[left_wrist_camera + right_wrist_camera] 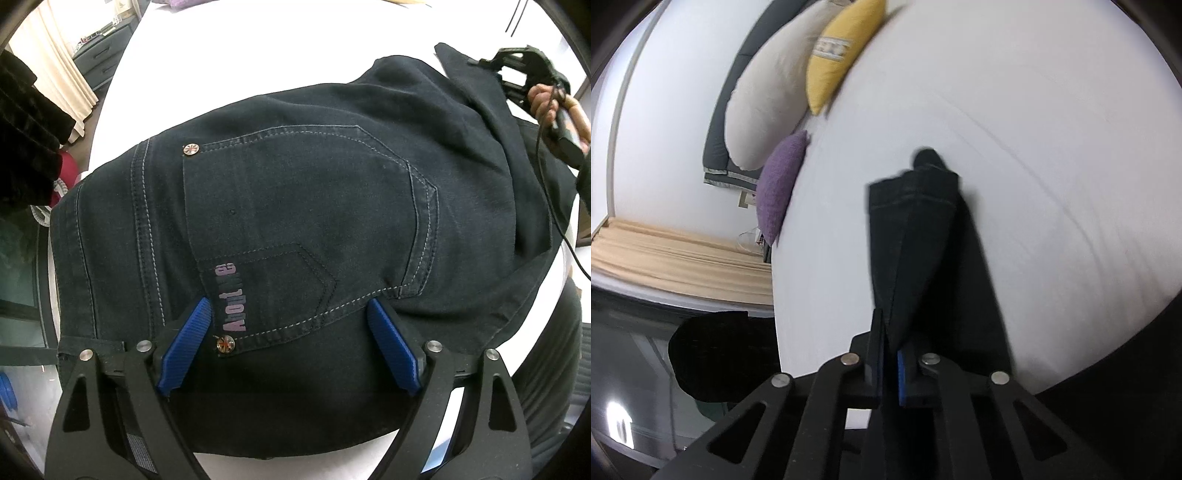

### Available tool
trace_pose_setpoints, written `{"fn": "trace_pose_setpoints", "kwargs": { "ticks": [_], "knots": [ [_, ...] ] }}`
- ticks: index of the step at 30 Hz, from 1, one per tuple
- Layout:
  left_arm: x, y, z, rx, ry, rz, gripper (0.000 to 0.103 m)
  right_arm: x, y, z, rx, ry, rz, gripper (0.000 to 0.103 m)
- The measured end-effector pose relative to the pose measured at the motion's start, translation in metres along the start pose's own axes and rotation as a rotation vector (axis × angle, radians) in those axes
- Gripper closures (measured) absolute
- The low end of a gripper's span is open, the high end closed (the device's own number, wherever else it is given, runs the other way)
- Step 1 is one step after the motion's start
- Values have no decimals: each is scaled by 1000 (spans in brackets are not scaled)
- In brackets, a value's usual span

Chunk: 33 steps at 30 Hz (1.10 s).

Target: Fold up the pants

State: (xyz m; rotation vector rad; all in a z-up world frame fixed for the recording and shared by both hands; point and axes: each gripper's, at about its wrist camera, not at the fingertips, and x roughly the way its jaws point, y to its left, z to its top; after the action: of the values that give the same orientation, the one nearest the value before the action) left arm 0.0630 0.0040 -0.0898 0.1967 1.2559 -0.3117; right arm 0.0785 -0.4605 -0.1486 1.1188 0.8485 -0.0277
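Note:
Dark navy jeans (295,206) lie on a white bed (258,55), seat side up, with a back pocket and the lettering "About Me" near my left gripper (290,310). The left gripper is open, its blue pads spread over the waistband area just above the cloth. My right gripper (890,332) is shut on a pant leg (916,236) near the hem and holds it lifted above the bed. In the left wrist view the right gripper (517,70) shows at the far right, with the leg draped over the jeans.
A cream pillow (768,99), a yellow pillow (838,51) and a purple cushion (779,188) lie at the head of the bed. Beige curtains (672,258) and a dark dresser (103,55) stand beyond the bed's left edge. A black cable (554,206) hangs at right.

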Motion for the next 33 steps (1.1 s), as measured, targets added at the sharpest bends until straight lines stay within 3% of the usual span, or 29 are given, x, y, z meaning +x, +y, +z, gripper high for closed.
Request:
{"fn": "trace_pose_setpoints", "kwargs": {
  "ticks": [4, 8, 13, 16, 19, 21, 33],
  "knots": [
    [0, -1, 1, -6, 0, 4, 16, -53, 26, 6, -76, -113, 38, 98],
    [1, -3, 4, -22, -2, 4, 15, -120, 22, 5, -82, -241, 70, 98],
    [1, -1, 5, -34, -2, 3, 14, -201, -24, -34, -51, -438, 65, 98],
    [3, -2, 6, -33, -4, 8, 12, -230, -84, -69, 77, -552, 63, 98],
    [3, -4, 7, -33, 1, 15, 12, -227, -152, -94, 289, -529, 15, 98],
    [4, -5, 8, -33, 5, 19, 12, -224, -167, -102, 324, -525, 16, 98],
    [-1, -7, 10, -86, -17, 14, 12, -240, -144, -98, 215, -579, 8, 98]
  ]
}}
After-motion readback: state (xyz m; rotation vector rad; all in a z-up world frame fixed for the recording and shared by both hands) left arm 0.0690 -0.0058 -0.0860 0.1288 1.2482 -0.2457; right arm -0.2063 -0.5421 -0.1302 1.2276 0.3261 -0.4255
